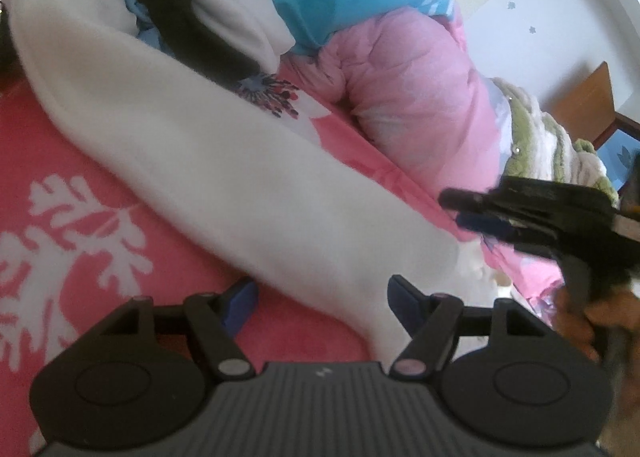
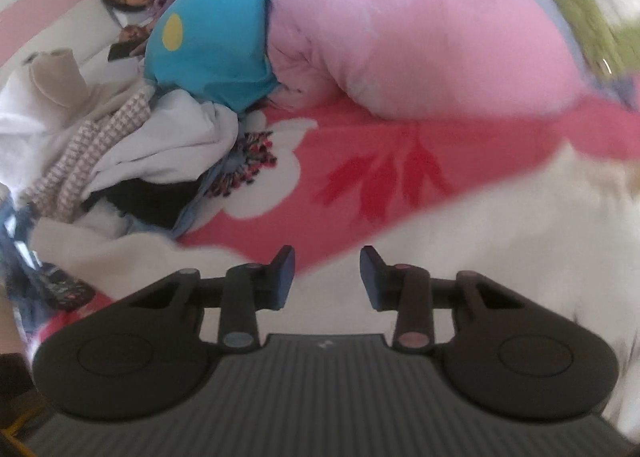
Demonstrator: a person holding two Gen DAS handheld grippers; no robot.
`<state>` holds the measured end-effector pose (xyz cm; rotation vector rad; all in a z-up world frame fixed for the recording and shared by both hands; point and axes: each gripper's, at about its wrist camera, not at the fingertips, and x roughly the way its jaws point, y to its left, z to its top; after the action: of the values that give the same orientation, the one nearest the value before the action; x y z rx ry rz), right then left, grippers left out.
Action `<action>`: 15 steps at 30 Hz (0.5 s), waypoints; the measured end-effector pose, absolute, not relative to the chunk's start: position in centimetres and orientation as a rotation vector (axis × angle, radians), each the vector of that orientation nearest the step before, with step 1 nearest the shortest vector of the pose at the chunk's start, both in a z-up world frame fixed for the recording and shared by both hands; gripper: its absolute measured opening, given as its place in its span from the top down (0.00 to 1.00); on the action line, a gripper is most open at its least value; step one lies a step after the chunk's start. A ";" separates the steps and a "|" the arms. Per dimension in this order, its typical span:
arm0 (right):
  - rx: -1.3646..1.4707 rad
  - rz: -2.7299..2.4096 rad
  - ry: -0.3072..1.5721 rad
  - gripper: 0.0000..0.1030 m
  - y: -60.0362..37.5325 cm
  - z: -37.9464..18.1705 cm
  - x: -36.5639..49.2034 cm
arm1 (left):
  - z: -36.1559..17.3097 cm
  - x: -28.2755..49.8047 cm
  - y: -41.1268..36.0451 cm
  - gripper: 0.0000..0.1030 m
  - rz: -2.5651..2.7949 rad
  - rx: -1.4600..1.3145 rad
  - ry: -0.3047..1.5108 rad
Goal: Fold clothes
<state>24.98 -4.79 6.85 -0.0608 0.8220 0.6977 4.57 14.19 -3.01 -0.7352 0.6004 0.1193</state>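
A: In the left wrist view, the right gripper (image 1: 464,209) at the right edge is blurred, so I cannot tell how its jaws stand. The hand (image 1: 580,321) below it is only a brown smear.

B: The white garment (image 1: 224,161) also runs under the left gripper's body at the bottom, so its end is hidden.

A: In the right wrist view, the white garment (image 2: 500,225) is blurred and cut by the right edge. The dark patterned thing (image 2: 60,289) at lower left is too unclear to name.
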 end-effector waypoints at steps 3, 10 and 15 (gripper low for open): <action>-0.188 0.667 0.807 0.54 -3.1 6.7 27.1 | -3.1 5.0 14.5 0.29 0.124 -0.744 0.601; -0.416 0.672 0.872 0.28 -0.7 3.7 28.0 | -3.1 5.2 14.5 0.29 0.126 -0.741 0.606; -0.480 0.694 0.930 0.22 -1.2 2.9 26.5 | -3.1 5.1 14.7 0.29 0.124 -0.752 0.607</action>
<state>26.54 -1.18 2.92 -0.4798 0.9297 0.6939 5.10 14.66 -3.11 -0.7522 0.6073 0.1238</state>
